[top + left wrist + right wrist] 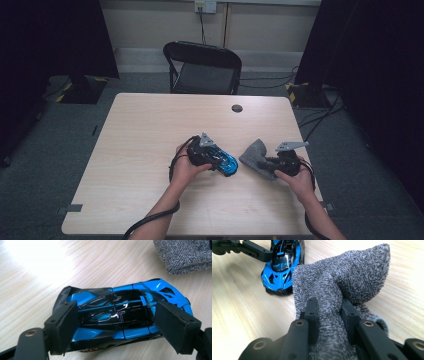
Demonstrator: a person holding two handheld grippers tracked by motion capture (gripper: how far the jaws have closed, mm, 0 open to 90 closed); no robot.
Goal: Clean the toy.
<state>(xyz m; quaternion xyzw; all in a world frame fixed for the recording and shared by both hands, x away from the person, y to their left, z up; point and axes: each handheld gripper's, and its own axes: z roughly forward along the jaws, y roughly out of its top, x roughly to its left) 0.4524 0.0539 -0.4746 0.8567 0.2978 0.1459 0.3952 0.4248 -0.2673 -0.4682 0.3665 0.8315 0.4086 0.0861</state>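
**Toy car straddled by left gripper; cloth clamped in right gripper**

Left gripper [115, 325]: the two pads stand on either side of the blue and black toy car [125, 315], one at each long flank. Whether the pads press on the bodywork cannot be told; a narrow gap seems to remain, so the gripper reads as open around the car. The car rests on the counter [37, 272].

Right gripper [329, 315]: the jaws are closed on a bunched fold of the grey terry cloth [347, 277], which rises in a peak beyond the pads.

Orientation: in the high view the toy car [226, 162] lies with its long axis running diagonally, from under the left gripper [207, 150] toward the near right. In the right gripper view its nose [277, 282] faces that camera, beside the edge of the cloth.

View differences: the left gripper view gives the car's roof and glazing from above, and a corner of the cloth [182, 255]. The high view adds both hands, the right gripper [280, 161], the cloth [256, 156] and a black folding chair [204, 67] beyond the counter [150, 130].

Count: one car, one cloth, two grippers, one chair.
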